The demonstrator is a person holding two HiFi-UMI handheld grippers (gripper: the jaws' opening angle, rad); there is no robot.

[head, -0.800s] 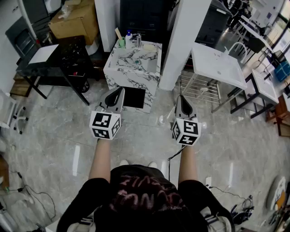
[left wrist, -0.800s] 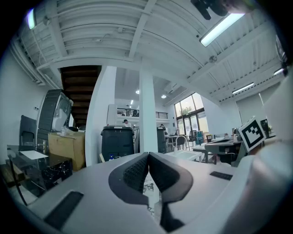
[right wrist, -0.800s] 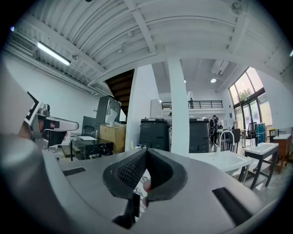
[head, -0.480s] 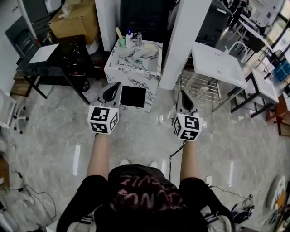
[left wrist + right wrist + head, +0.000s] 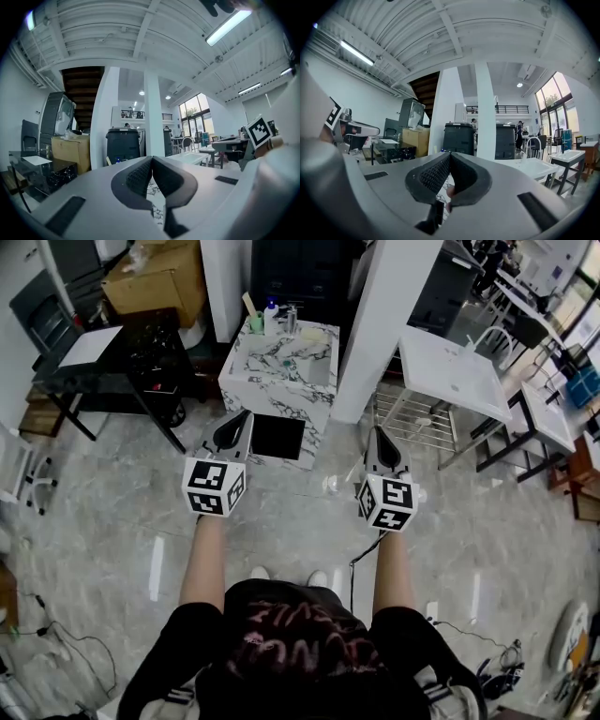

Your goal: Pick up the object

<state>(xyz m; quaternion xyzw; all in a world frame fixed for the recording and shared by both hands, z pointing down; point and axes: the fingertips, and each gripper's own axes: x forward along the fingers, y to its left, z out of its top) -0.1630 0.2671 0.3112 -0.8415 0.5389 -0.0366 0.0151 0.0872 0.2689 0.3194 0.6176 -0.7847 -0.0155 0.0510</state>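
Observation:
A marble-patterned counter (image 5: 302, 401) stands ahead of me on the floor. On its top are a green cup (image 5: 254, 324), two small bottles (image 5: 273, 311) and a pale flat item (image 5: 315, 334). My left gripper (image 5: 241, 417) is held in the air short of the counter's near left corner, jaws shut and empty. My right gripper (image 5: 377, 434) hovers level with it, to the right of the counter and in front of a white column (image 5: 384, 324). In the left gripper view the left gripper's (image 5: 152, 159) pads meet, and in the right gripper view the right gripper's (image 5: 450, 155) pads meet too.
A black table (image 5: 103, 362) with a cardboard box (image 5: 159, 282) behind it stands at the left. A white table (image 5: 450, 371) and a wire rack (image 5: 412, 427) are at the right. A white chair (image 5: 19, 474) is at the far left. Cables (image 5: 56, 643) trail on the floor.
Both grippers have risen a little and edged toward the counter. Their jaws stay shut and empty.

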